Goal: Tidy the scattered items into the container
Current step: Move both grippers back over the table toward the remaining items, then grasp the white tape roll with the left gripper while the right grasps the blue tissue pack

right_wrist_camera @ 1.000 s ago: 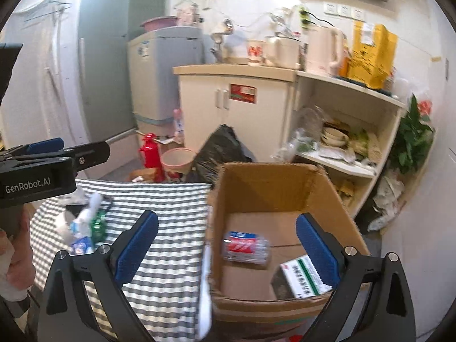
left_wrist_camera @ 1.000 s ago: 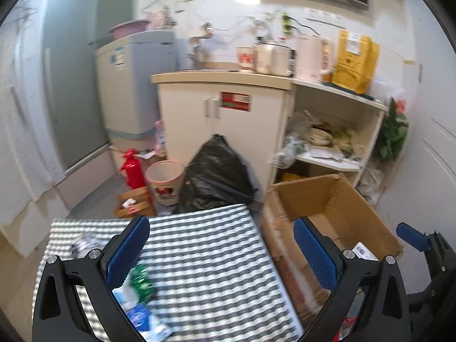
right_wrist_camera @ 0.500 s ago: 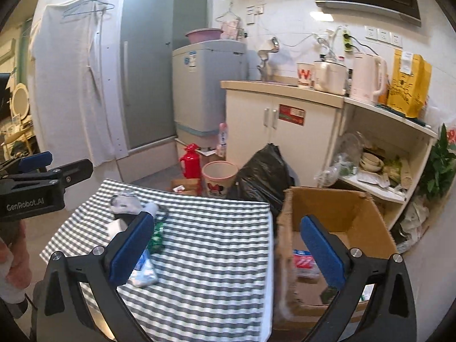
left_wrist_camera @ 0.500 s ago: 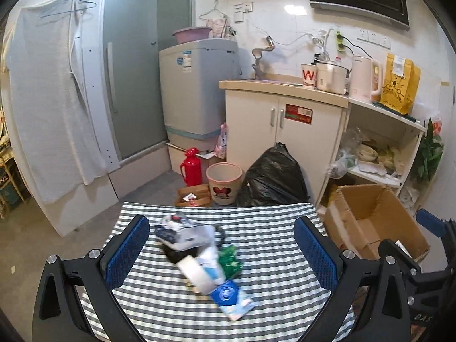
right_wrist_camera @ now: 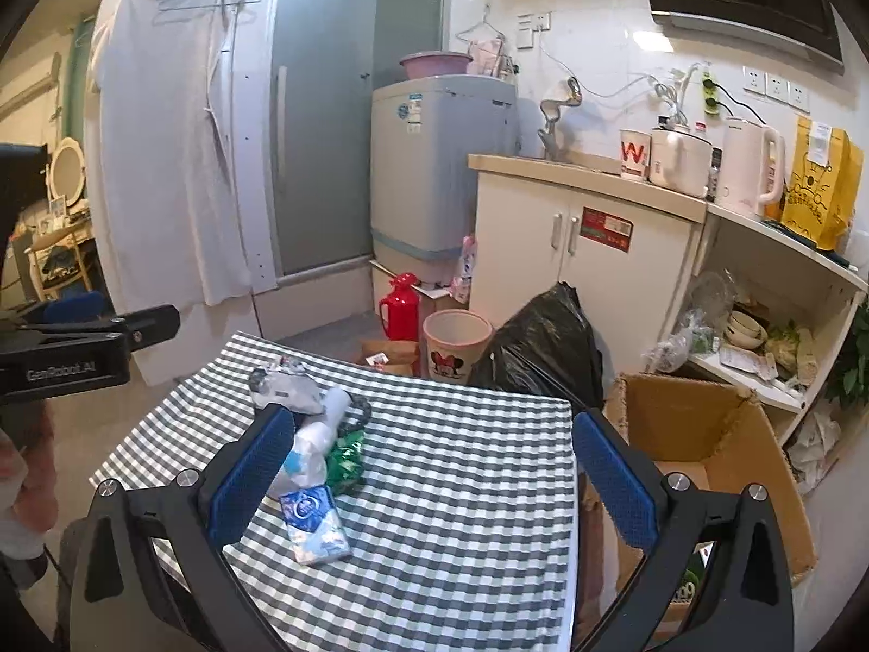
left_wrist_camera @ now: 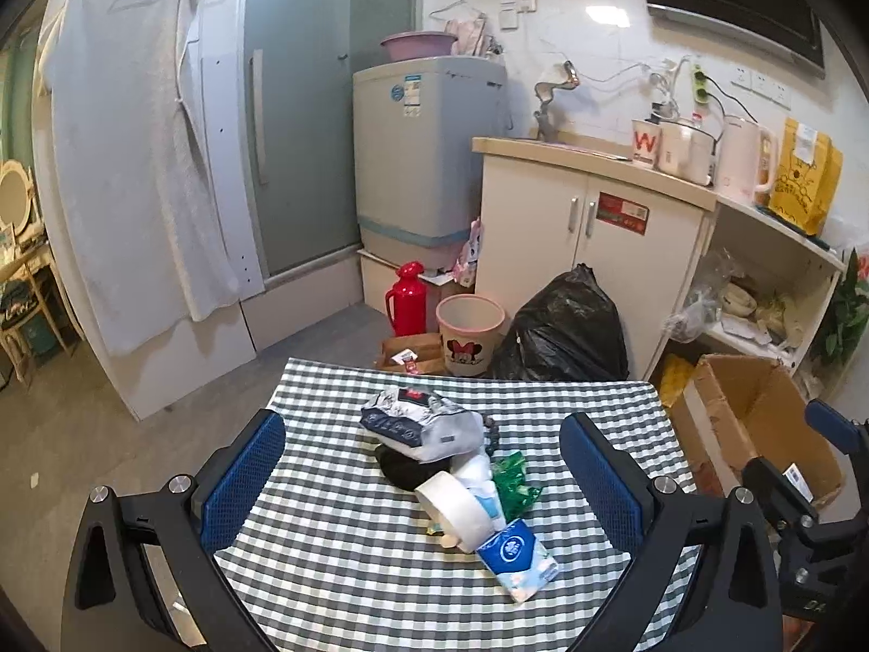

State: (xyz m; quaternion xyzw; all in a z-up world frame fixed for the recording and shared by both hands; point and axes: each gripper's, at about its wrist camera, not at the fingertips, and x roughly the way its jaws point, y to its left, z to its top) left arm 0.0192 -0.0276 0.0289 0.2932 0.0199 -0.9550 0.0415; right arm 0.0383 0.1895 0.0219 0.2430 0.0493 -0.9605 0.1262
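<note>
A pile of items lies on the checked table (left_wrist_camera: pixel 337 559): a grey and white bag (left_wrist_camera: pixel 418 424), a black object (left_wrist_camera: pixel 404 470), a white roll (left_wrist_camera: pixel 453 508), a green wrapper (left_wrist_camera: pixel 513 481) and a blue tissue pack (left_wrist_camera: pixel 518 557). My left gripper (left_wrist_camera: pixel 423 478) hangs open above the pile, touching nothing. The open cardboard box (left_wrist_camera: pixel 760 424) stands on the floor right of the table. In the right wrist view the tissue pack (right_wrist_camera: pixel 315 524), the green wrapper (right_wrist_camera: pixel 345 459) and the bag (right_wrist_camera: pixel 285 388) lie left of centre. My right gripper (right_wrist_camera: pixel 434 472) is open and empty over the table, the box (right_wrist_camera: pixel 706 445) to its right.
Beyond the table stand a black rubbish bag (left_wrist_camera: pixel 565 326), a pink bin (left_wrist_camera: pixel 470 334), a red flask (left_wrist_camera: pixel 404 299), a white cabinet (left_wrist_camera: pixel 586 239) and a washing machine (left_wrist_camera: pixel 429 163). Open shelves (right_wrist_camera: pixel 771 326) rise behind the box. A hand (right_wrist_camera: pixel 24 467) holds the left gripper.
Both grippers have swung left from the box to the table and drawn back. The pile now sits between the left fingers. Both stay open.
</note>
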